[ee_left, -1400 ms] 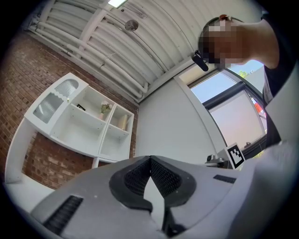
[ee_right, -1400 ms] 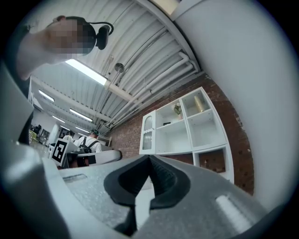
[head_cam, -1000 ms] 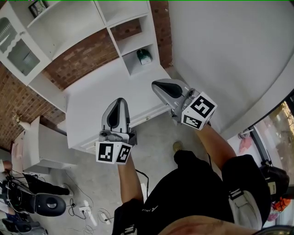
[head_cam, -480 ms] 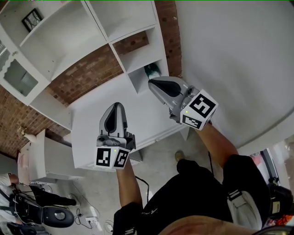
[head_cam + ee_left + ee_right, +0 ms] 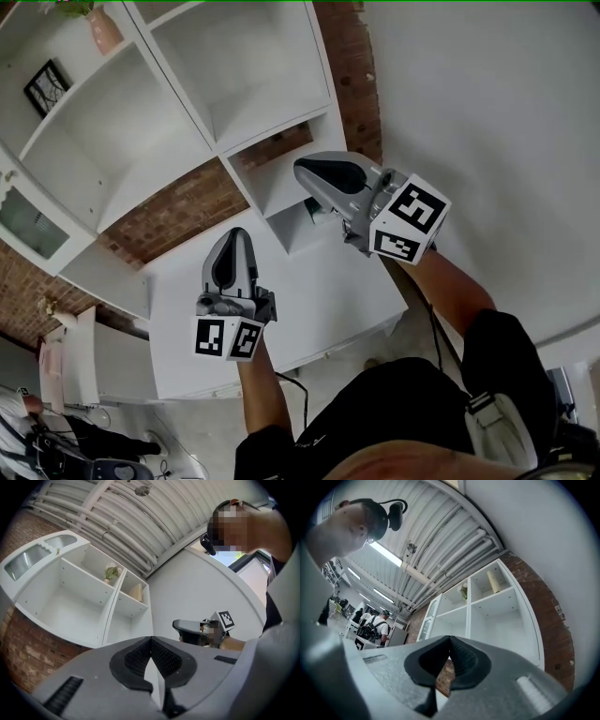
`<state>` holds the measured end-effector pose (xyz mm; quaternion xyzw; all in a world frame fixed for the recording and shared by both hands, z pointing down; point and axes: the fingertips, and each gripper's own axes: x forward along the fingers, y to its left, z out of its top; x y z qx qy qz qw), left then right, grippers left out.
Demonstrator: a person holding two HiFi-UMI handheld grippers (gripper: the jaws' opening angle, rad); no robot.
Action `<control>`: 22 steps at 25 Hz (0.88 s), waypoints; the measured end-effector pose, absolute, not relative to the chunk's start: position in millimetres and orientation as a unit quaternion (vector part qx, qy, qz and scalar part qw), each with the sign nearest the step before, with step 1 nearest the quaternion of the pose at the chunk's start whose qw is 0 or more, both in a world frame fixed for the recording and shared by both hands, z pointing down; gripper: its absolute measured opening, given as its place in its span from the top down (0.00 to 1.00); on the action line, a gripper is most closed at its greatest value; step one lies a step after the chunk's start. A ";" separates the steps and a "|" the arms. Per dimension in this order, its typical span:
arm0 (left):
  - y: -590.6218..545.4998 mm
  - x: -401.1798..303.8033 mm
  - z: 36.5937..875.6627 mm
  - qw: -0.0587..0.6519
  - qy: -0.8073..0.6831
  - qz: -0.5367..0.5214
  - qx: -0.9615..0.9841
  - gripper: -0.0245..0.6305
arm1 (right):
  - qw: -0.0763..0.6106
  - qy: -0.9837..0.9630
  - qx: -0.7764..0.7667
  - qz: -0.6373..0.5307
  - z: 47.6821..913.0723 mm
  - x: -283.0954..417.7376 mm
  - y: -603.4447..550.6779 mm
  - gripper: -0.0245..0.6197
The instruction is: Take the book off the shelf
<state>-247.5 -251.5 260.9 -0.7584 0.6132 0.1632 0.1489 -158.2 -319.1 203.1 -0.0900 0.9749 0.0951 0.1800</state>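
Observation:
A white shelf unit [image 5: 202, 122] with open cubbies stands against a brick wall. I cannot make out a book for certain. A small dark-green thing [image 5: 316, 215] shows in the low cubby, mostly hidden behind my right gripper [image 5: 302, 170]. That gripper is shut and empty, held in front of this cubby. My left gripper [image 5: 234, 234] is shut and empty too, over the white desk top [image 5: 319, 291]. In the right gripper view, a plant [image 5: 463, 591] and a beige upright thing [image 5: 493, 581] sit in the top cubbies beyond the closed right gripper [image 5: 450, 640]. The left gripper [image 5: 151, 640] also points at the shelf.
A pink vase with a plant [image 5: 101, 28] and a framed picture [image 5: 47, 86] sit in the upper left cubbies. A plain white wall [image 5: 487, 112] runs along the right. A glass-door cabinet [image 5: 28, 225] stands at the left, and people stand far off [image 5: 375, 625].
The view has tilted up, so more of the shelf shows. Both grippers have risen toward it, and the right one now covers most of the low cubby's green thing.

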 end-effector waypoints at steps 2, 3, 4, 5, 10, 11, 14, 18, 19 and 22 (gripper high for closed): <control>-269.0 -253.7 257.7 0.145 0.614 0.164 -0.758 0.96 | 0.187 0.974 -0.083 0.096 186.4 -165.6 -336.7 0.96; -276.3 -257.0 256.0 0.144 0.615 0.163 -0.758 0.96 | 0.192 0.973 -0.082 0.098 177.2 -169.1 -344.0 0.96; -282.7 -260.4 253.7 0.143 0.615 0.162 -0.758 0.96 | 0.196 0.972 -0.081 0.100 167.9 -172.6 -350.1 0.96; -288.0 -263.9 250.8 0.143 0.614 0.161 -0.759 0.96 | 0.200 0.971 -0.081 0.103 159.0 -176.2 -354.9 0.96; -303.4 -277.3 235.1 0.142 0.597 0.166 -0.772 0.96 | 0.212 0.968 -0.086 0.104 120.7 -191.5 -368.6 0.96; -304.9 -279.3 232.2 0.141 0.593 0.167 -0.775 0.96 | 0.213 0.967 -0.088 0.104 112.6 -193.7 -370.1 0.96; -312.5 -285.6 221.6 0.141 0.577 0.173 -0.786 0.96 | 0.216 0.964 -0.103 0.116 84.6 -199.6 -377.8 0.96; -323.0 -292.3 211.9 0.142 0.561 0.175 -0.797 0.96 | 0.221 0.959 -0.126 0.128 46.5 -206.4 -399.4 0.96; -324.6 -293.8 210.3 0.143 0.558 0.174 -0.798 0.96 | 0.220 0.957 -0.134 0.130 37.3 -207.3 -405.0 0.96; -325.8 -297.6 206.2 0.145 0.554 0.175 -0.801 0.96 | 0.215 0.957 -0.155 0.122 13.0 -209.7 -420.6 0.96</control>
